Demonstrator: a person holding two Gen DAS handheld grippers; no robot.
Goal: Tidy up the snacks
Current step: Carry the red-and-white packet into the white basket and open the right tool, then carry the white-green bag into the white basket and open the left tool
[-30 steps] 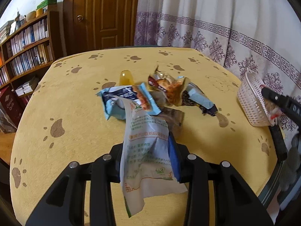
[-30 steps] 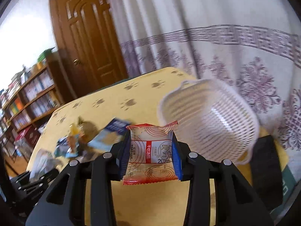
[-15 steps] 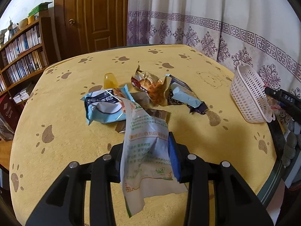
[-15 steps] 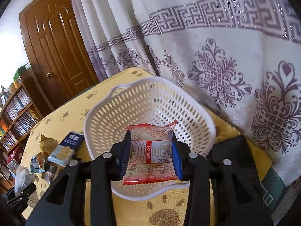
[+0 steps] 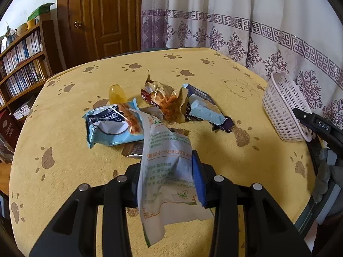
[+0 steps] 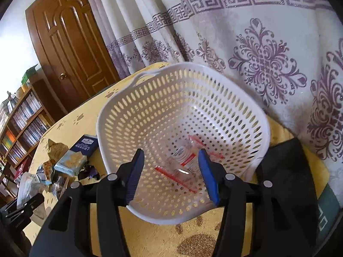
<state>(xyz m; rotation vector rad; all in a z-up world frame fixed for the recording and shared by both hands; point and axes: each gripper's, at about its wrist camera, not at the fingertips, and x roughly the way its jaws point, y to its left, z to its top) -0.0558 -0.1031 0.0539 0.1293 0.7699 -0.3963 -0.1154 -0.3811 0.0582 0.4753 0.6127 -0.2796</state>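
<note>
Yellow paw-print cloth covers the round table [image 5: 64, 128], with a white curtain bearing purple motifs [image 5: 235, 21] behind it, a brown panelled wooden door [image 5: 103, 17] at 11 o'clock and a wooden bookshelf [image 5: 19, 64] at 9 o'clock in the left wrist view.

Left gripper [image 5: 167, 177]: jaws pinched on a crumpled white plastic snack pouch with green and orange print [image 5: 167, 171], held above the cloth.

Loose snacks lie in a heap at 12 o'clock from that gripper: a light blue wrapper [image 5: 111, 128], a gold-and-red torn wrapper [image 5: 163, 100], a dark blue and pale blue packet [image 5: 203, 109] and a small yellow jelly cup [image 5: 116, 94].

White perforated plastic basket [image 6: 182, 128] stands near the table's edge by the curtain, at 3 o'clock from the heap.

Right gripper [image 6: 171, 171]: blue-padded jaws spread apart, nothing between them, positioned over the basket's near rim. A clear packet with red stripes [image 6: 184, 165] lies on the basket floor.
</note>
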